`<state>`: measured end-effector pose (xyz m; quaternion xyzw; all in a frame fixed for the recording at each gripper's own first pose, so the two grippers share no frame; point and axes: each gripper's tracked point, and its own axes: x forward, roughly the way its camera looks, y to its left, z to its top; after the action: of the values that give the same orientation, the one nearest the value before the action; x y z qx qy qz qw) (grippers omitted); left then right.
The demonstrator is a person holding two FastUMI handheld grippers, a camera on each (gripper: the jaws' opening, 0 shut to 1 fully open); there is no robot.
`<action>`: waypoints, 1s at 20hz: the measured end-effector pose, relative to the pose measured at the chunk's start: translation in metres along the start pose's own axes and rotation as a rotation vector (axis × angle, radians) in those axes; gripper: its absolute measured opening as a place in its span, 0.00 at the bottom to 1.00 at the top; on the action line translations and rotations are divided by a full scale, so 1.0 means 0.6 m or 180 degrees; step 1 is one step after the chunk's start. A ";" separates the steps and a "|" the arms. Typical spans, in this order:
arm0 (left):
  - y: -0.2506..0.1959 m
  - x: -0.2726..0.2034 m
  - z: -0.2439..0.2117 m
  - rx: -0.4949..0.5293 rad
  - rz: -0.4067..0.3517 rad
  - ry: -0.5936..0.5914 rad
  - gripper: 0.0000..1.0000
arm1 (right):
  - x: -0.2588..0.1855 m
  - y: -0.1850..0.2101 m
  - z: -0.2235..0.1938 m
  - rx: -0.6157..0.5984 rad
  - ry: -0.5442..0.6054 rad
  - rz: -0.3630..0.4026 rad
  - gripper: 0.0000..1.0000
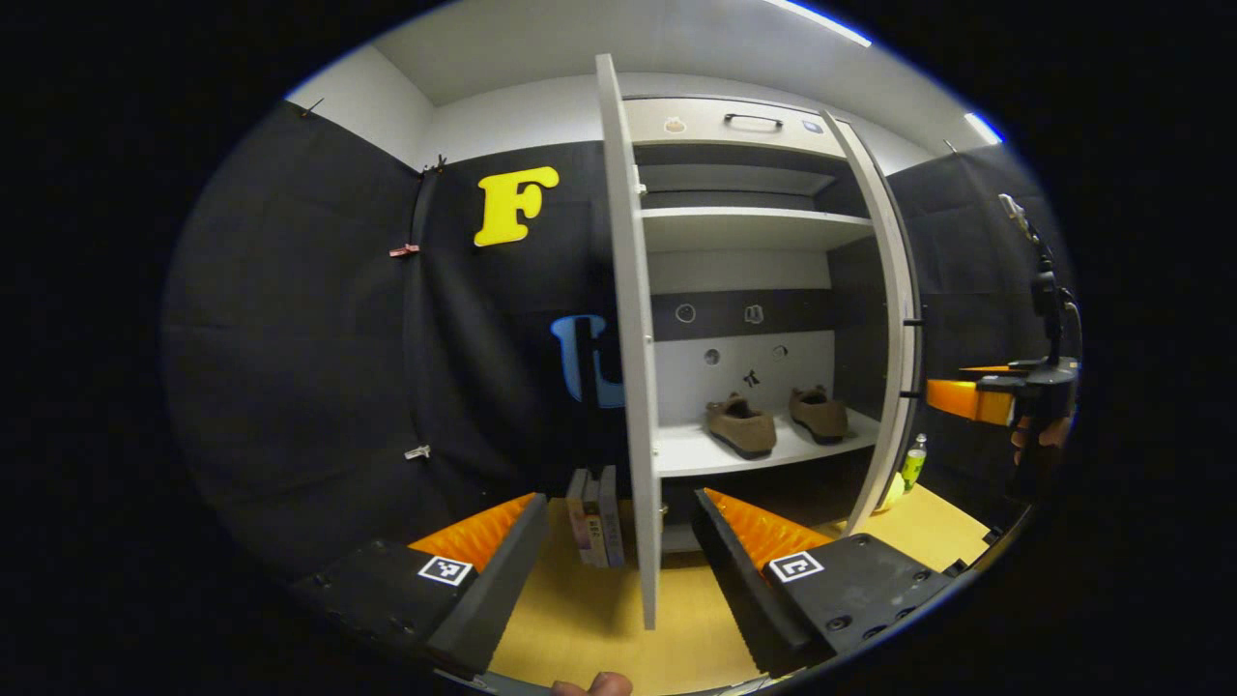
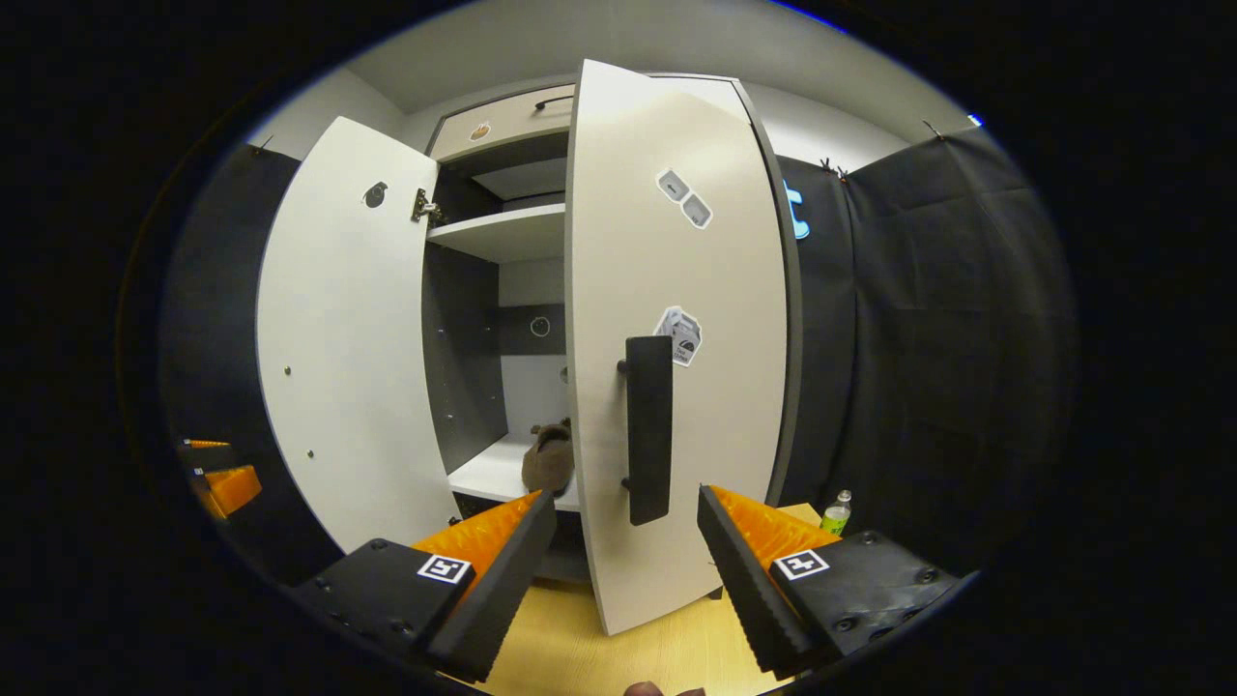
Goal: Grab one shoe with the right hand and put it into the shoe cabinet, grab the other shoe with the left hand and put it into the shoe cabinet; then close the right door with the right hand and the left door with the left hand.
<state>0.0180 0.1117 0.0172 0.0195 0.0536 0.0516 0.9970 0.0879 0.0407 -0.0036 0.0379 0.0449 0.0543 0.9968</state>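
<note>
**Shoes shelved; right door comes next**

Both shoes sit side by side on the cabinet shelf, centre right of the left gripper view. The stowing looks done, so closing is the step in hand. In the right gripper view the right gripper hangs empty at bottom centre, fingers spread, facing the right door and its handle just above. Next, probably push that door shut. The left gripper, also spread and empty, straddles the left door edge.
</note>
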 end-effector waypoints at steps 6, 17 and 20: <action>0.108 0.064 0.004 -0.0087 0.0269 -0.0118 0.95 | -0.040 -0.014 -0.009 0.0015 0.0016 -0.0055 0.98; 0.112 0.187 -0.033 -0.0253 0.0169 0.0015 0.93 | -0.065 -0.057 -0.001 0.0025 -0.0031 -0.0240 0.98; 0.108 0.190 -0.034 -0.0282 0.0209 0.0012 0.93 | -0.060 -0.065 -0.003 0.0054 -0.0018 -0.0257 0.98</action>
<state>0.1219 0.1888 -0.0124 -0.0230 0.0524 0.0866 0.9946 0.0562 -0.0019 -0.0056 0.0447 0.0439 0.0135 0.9979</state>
